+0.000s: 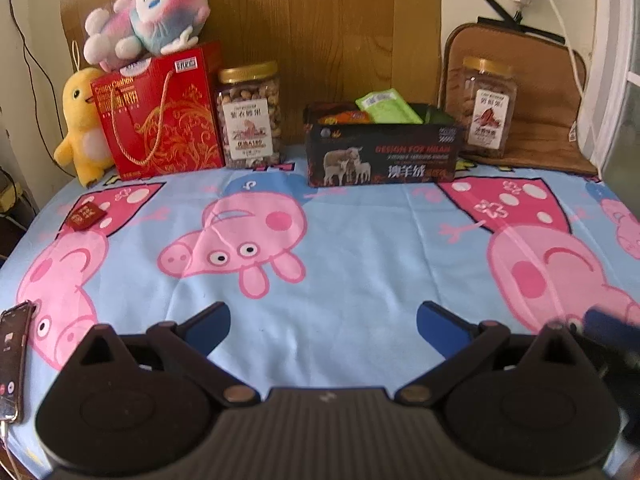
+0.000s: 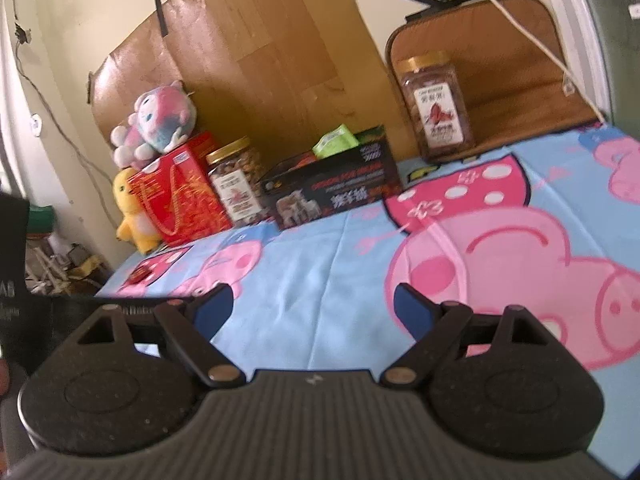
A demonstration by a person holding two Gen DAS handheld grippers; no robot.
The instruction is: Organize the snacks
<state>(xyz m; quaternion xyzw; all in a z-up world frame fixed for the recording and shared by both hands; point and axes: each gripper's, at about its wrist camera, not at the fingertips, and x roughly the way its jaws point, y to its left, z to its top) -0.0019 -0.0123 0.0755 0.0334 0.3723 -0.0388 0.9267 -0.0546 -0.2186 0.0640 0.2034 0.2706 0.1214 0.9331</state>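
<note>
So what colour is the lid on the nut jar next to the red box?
Gold lid, clearest in the left wrist view.

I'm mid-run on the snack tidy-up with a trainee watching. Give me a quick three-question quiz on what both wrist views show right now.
1. True or false: the left hand-held gripper and the right hand-held gripper are both open and hold nothing.
2. What sits on top of the red gift box? A) a yellow duck B) a pink and blue plush toy C) a nut jar
3. Fill in: the green snack packet sticks up out of the ______.

Key
1. True: on each, the jaws stand wide apart over the cartoon bedsheet.
2. B: the pink and blue plush toy; the yellow duck plush stands beside the box.
3. The black box.
</note>
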